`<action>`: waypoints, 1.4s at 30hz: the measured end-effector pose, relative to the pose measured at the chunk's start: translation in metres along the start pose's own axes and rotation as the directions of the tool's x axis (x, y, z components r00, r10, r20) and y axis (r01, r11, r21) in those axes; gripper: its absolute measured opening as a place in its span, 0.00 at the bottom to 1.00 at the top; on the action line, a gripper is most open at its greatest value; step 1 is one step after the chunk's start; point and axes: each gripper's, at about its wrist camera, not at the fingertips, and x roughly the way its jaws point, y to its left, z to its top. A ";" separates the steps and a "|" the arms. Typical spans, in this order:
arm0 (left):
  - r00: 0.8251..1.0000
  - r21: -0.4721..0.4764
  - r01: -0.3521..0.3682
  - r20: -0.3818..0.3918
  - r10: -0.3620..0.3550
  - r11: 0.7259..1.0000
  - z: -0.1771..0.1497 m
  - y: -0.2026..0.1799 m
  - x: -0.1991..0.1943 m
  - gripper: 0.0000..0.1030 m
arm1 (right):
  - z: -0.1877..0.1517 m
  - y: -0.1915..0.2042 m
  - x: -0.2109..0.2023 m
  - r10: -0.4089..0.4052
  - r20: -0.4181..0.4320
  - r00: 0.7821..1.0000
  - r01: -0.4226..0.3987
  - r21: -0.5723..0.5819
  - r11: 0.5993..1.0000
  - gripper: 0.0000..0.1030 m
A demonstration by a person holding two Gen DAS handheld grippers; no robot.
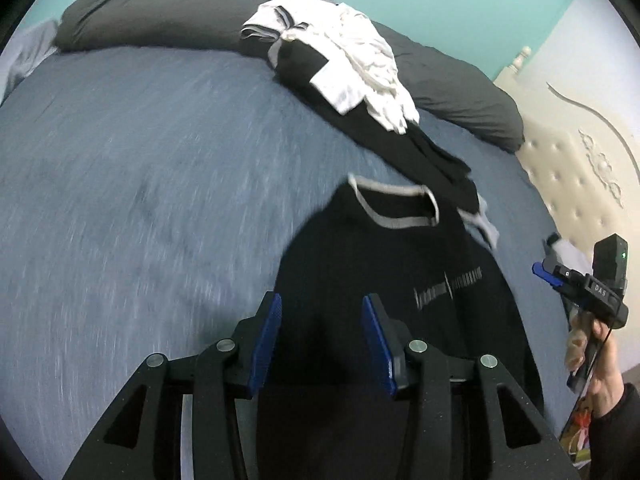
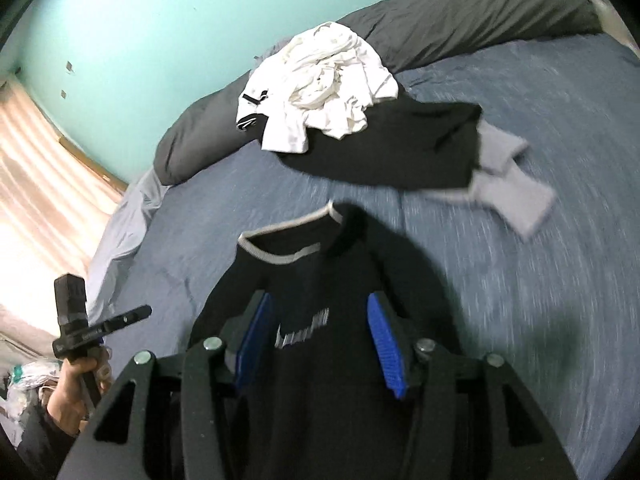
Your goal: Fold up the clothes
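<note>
A black shirt with a grey collar (image 1: 400,280) (image 2: 316,276) lies spread on the blue bedsheet (image 1: 140,160), collar pointing away from me. My left gripper (image 1: 322,300) hovers over the shirt's left part, open, nothing pinched between its blue pads. My right gripper (image 2: 320,300) is over the chest print, also open and empty. In the left wrist view the right gripper (image 1: 540,270) shows at the right edge, held by a hand. The left gripper (image 2: 140,312) shows at lower left in the right wrist view. Both views are motion-blurred.
Behind the shirt is a pile: a crumpled white garment (image 1: 360,52) (image 2: 328,92) on a black garment with grey cuffs (image 2: 400,148). A dark grey duvet roll (image 1: 160,8) runs along the teal wall. A cream padded headboard (image 1: 580,168) is at the right.
</note>
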 end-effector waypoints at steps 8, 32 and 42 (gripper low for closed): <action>0.997 -0.023 -0.038 -0.063 0.037 0.999 -0.095 0.014 -0.042 0.45 | -0.087 0.014 -0.034 0.045 0.036 0.998 -0.045 0.015 0.999 0.58; 0.982 -0.270 -0.161 -0.136 0.127 0.949 -0.197 0.062 -0.037 0.45 | -0.147 -0.010 -0.038 0.098 0.092 0.991 -0.100 0.016 0.995 0.58; 0.981 -0.212 -0.140 -0.161 0.107 0.967 -0.210 0.030 -0.005 0.46 | -0.153 -0.001 -0.036 0.132 0.047 0.990 -0.129 -0.061 0.990 0.58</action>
